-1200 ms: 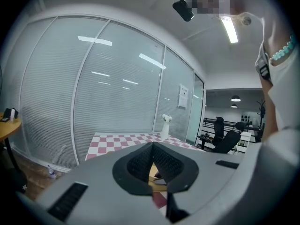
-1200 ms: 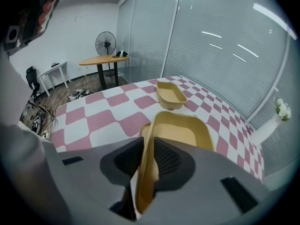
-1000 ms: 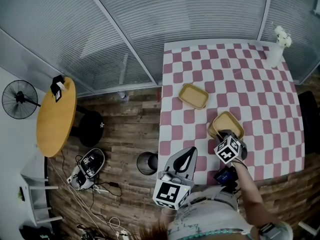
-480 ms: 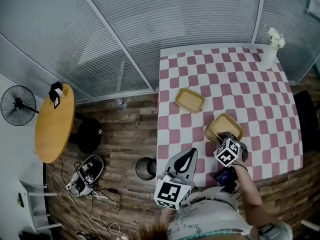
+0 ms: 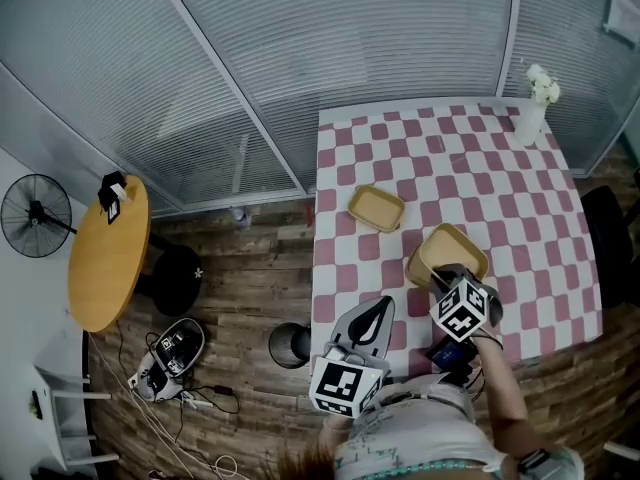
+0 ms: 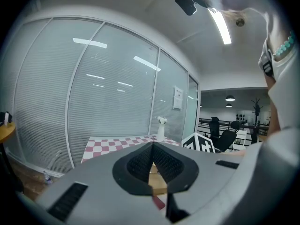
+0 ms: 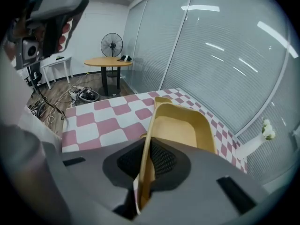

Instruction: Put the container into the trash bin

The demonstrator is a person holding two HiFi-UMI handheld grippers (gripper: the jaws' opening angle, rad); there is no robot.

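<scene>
Two shallow yellow containers are on the pink-checked table [image 5: 500, 183]. The far container [image 5: 376, 208] lies flat on the cloth. My right gripper [image 5: 445, 273] is shut on the near rim of the closer container [image 5: 447, 253], which is raised and tilted; in the right gripper view that container [image 7: 180, 125] stands edge-on between the pads. My left gripper [image 5: 378, 306] hovers over the table's near left corner, shut and holding nothing, its pads [image 6: 140, 161] meeting at the tip. A small dark trash bin [image 5: 288, 344] stands on the floor left of the table.
A white vase of flowers [image 5: 532, 113] stands at the table's far right corner. A round wooden table [image 5: 105, 253], black stool [image 5: 180, 278], fan [image 5: 35, 215] and floor cables [image 5: 165, 358] lie to the left. Glass walls with blinds run behind; a dark chair [image 5: 610, 238] is at the right.
My right gripper has risen, and the closer container has come up off the cloth with it. The left gripper has stayed where it was.
</scene>
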